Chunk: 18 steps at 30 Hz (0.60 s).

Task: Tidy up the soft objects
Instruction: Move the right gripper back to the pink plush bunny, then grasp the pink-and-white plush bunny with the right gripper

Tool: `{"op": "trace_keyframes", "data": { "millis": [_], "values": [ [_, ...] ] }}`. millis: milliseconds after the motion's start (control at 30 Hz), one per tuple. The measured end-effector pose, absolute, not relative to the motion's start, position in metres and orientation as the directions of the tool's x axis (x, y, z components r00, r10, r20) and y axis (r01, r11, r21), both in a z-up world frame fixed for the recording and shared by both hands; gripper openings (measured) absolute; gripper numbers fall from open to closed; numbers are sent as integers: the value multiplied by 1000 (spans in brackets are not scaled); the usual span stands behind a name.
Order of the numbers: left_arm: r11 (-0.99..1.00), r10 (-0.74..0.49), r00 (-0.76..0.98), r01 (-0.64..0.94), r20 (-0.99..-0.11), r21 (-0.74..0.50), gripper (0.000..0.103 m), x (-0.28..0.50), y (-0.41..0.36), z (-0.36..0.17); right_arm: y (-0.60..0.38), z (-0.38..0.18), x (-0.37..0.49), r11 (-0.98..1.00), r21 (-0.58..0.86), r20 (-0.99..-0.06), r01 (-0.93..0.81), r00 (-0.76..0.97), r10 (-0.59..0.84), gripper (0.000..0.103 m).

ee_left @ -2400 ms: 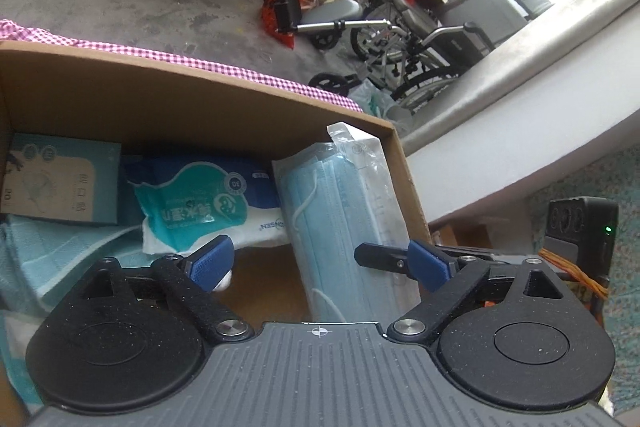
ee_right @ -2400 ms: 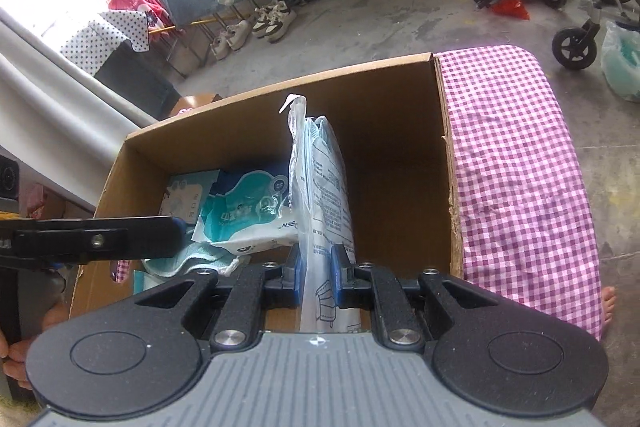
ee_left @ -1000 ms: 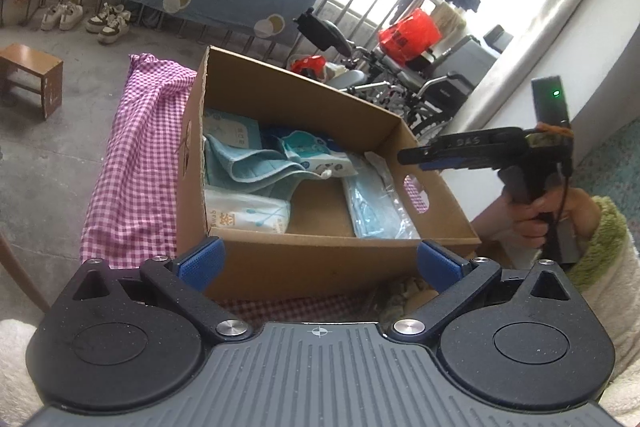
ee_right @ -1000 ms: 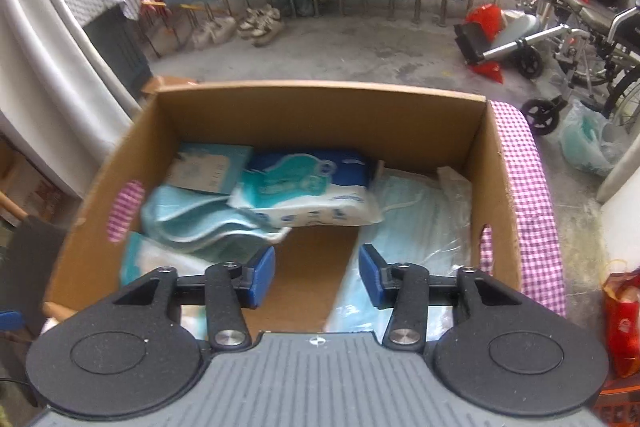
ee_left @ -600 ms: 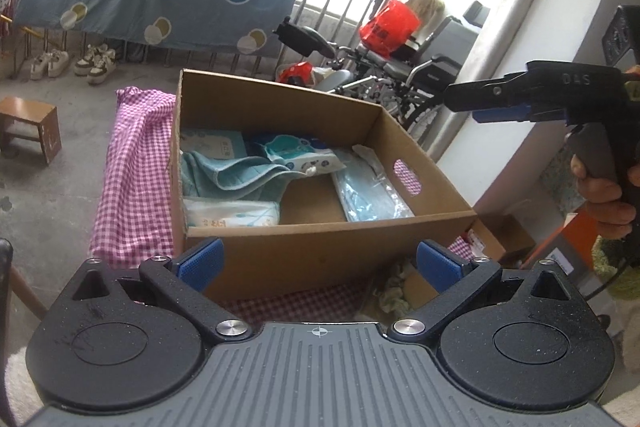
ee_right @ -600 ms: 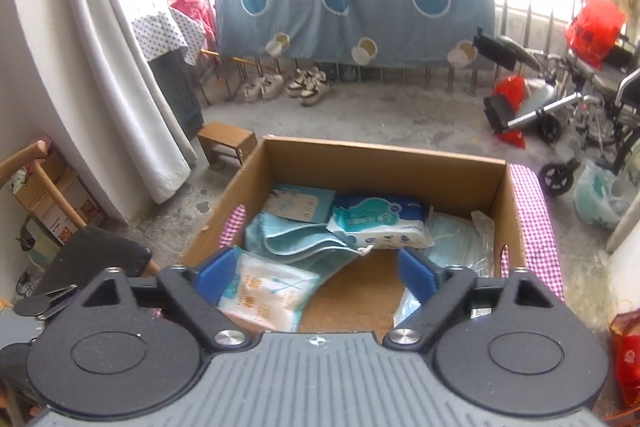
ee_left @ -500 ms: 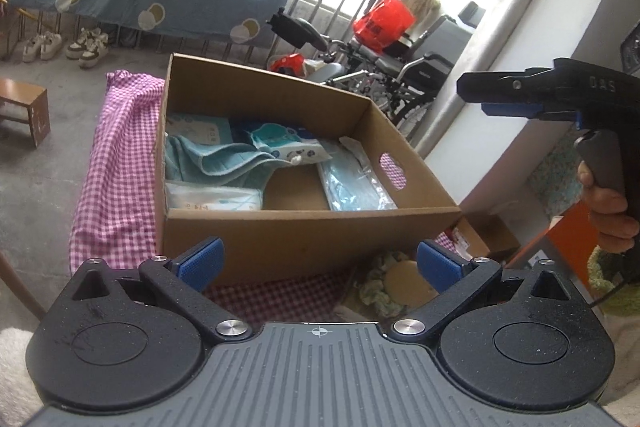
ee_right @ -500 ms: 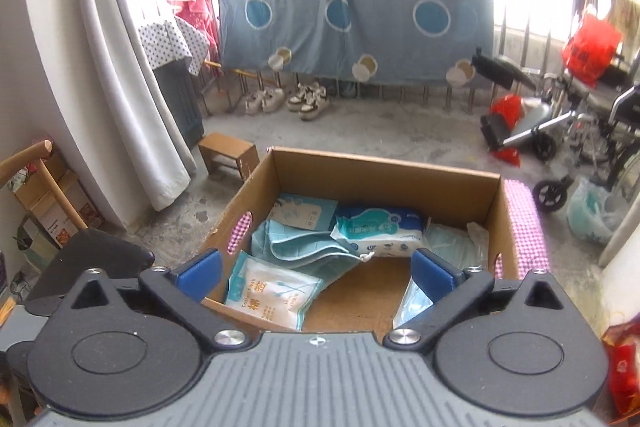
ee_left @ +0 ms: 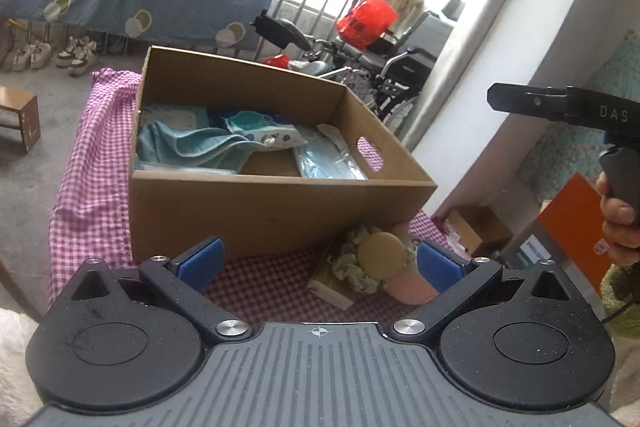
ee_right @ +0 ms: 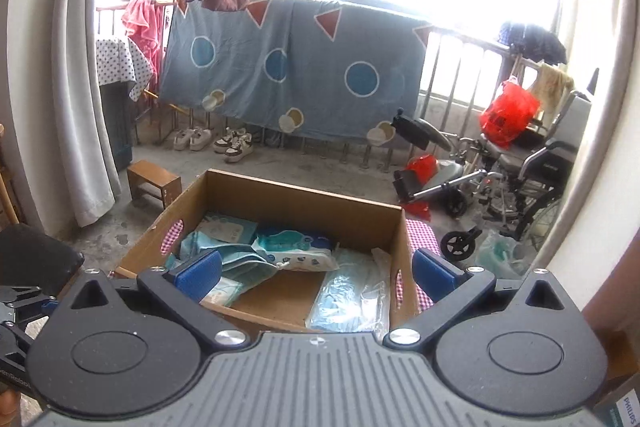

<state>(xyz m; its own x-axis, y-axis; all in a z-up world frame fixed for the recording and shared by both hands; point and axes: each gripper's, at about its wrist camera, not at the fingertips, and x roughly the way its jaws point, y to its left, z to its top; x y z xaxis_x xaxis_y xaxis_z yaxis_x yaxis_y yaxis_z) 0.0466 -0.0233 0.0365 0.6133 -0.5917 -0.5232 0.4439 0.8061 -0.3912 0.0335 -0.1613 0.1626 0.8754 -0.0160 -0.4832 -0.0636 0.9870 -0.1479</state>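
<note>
I held my left gripper (ee_left: 318,263) and right gripper (ee_right: 316,273) wide apart, empty, short of the box (ee_left: 280,205); masks (ee_right: 352,297) lay inside.

1 cardboard box (ee_left: 280,203), 1 wipes pack (ee_right: 296,251), 1 mask pack (ee_right: 352,299), 1 towel (ee_left: 188,147), 2 wide-open tongs.

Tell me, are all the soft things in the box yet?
Nearly. The cardboard box already holds the face mask pack, the wet wipes, a blue towel and more packets. Nothing is in hand: the left gripper and right gripper are both open. A green scrunchie and a pink item beside it wait outside the box.
</note>
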Motion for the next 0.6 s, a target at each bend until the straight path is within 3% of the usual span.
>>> {"op": "trace_keyframes", "data": {
  "millis": [300, 600],
  "values": [
    [793, -587, 532, 529, -610, -302, 103, 40, -82, 27, -221, 112, -3, 1000, 5, -488, -4, 873, 6, 103],
    [686, -641, 378, 672, -668, -279, 102, 41, -141, 4, -284, 43, -4, 959, 268, -601, 92, 794, 91, 103]
  ]
}}
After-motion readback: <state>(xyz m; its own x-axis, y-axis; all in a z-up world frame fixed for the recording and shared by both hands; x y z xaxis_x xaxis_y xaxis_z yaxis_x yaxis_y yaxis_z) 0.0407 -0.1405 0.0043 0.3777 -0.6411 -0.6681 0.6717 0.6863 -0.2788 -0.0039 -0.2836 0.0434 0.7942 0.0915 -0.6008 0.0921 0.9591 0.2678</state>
